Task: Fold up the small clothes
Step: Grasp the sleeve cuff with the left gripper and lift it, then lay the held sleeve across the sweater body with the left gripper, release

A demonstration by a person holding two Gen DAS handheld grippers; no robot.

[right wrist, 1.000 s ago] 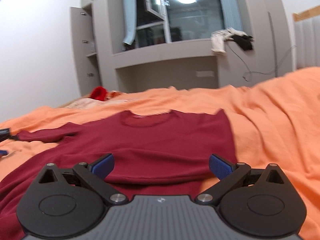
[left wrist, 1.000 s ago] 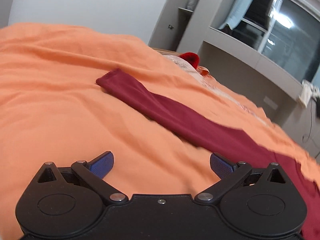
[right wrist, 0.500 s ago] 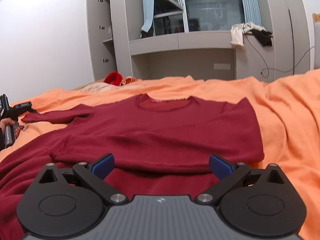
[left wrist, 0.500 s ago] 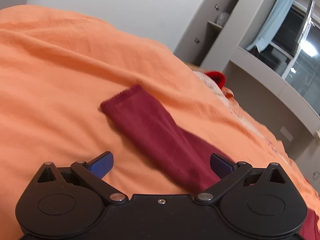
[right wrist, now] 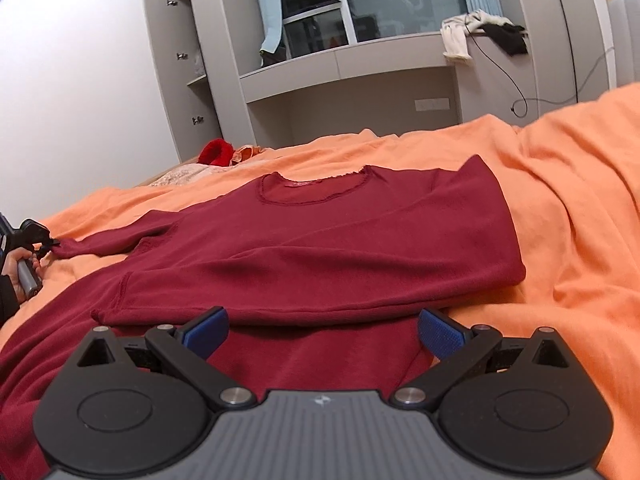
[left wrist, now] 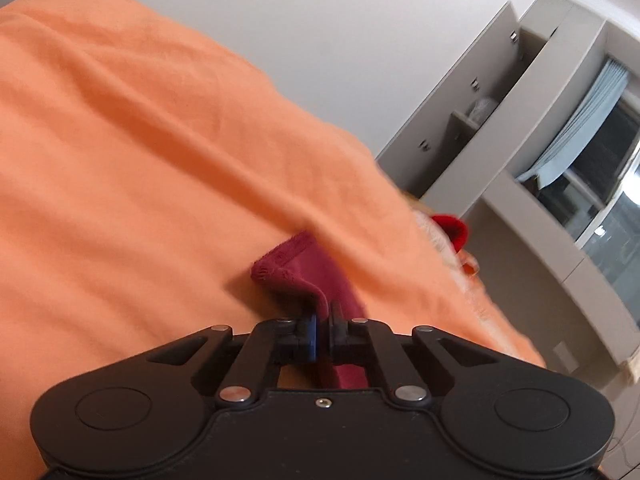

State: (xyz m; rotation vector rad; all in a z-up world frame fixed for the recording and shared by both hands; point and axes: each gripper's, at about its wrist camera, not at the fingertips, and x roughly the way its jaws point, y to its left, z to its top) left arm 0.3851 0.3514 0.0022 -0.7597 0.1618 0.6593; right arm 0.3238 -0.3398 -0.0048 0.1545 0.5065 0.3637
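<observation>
Dark red knit top (right wrist: 320, 240) laid flat on an orange bedspread (right wrist: 560, 208) — one sleeve pinched, the other folded in.

A scalloped round neckline is seen at the far end of the garment, and fine ribbing runs across the body; the right side has been folded over the chest, so a straight edge lies across the lower part. The long left sleeve (left wrist: 304, 276) is stretched outward, its cuff end bunched and clamped between the pressed-together jaws of the left gripper (left wrist: 323, 322). The right gripper (right wrist: 323, 332) is held just above the near hem — its blue pads (right wrist: 440, 334) are spread wide, with nothing gripped between them.
</observation>
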